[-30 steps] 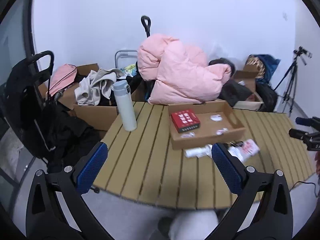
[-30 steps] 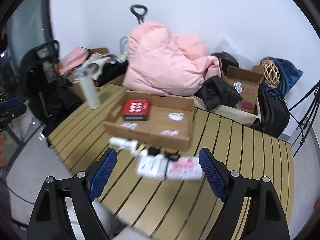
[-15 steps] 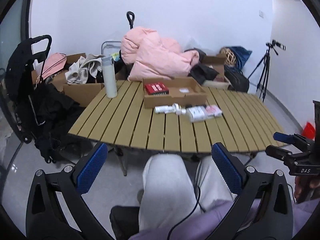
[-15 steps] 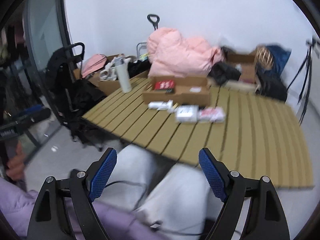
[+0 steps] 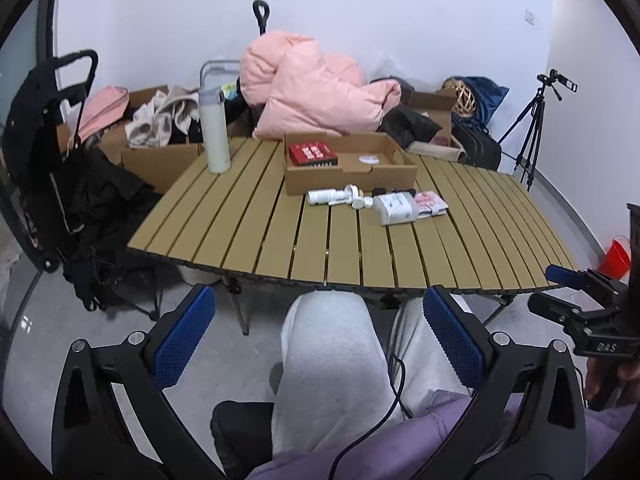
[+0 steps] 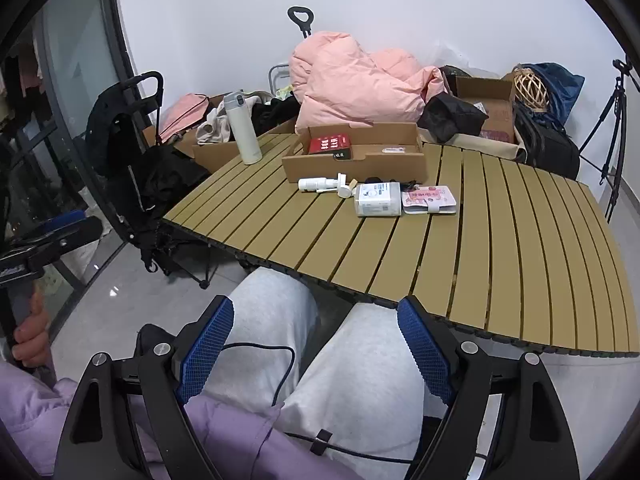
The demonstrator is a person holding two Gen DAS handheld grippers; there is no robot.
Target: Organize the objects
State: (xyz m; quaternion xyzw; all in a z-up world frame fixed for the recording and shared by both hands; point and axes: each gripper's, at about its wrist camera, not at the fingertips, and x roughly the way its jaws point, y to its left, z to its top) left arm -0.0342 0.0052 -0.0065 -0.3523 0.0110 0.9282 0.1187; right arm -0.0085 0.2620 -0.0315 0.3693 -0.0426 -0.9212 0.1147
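Several small items are seen lined up on the slatted table (image 6: 500,240) just in front of the open cardboard box (image 6: 356,160): a white spray bottle (image 6: 314,184) lying on its side, a white wipes pack (image 6: 378,199) and a pink pouch (image 6: 429,200), the last two touching. A red box (image 6: 331,146) is already lodged inside the cardboard box, and a white flask (image 6: 242,128) stands upright near the far left edge.

Both tools are held well back over the seated person's lap, the left gripper (image 5: 316,344) and the right gripper (image 6: 314,350) each spread wide with nothing between the pads.

The bottle is judged light, hard and prone to roll, best pinched across its body. The wipes pack and pouch are judged soft and yielding, so a grip across the narrow middle is advised.

The pouch's printed face and the pack's label are shown more plainly in the right wrist view. A tripod (image 5: 532,136) and a red bucket (image 5: 616,258) are shown clearly only in the left wrist view.
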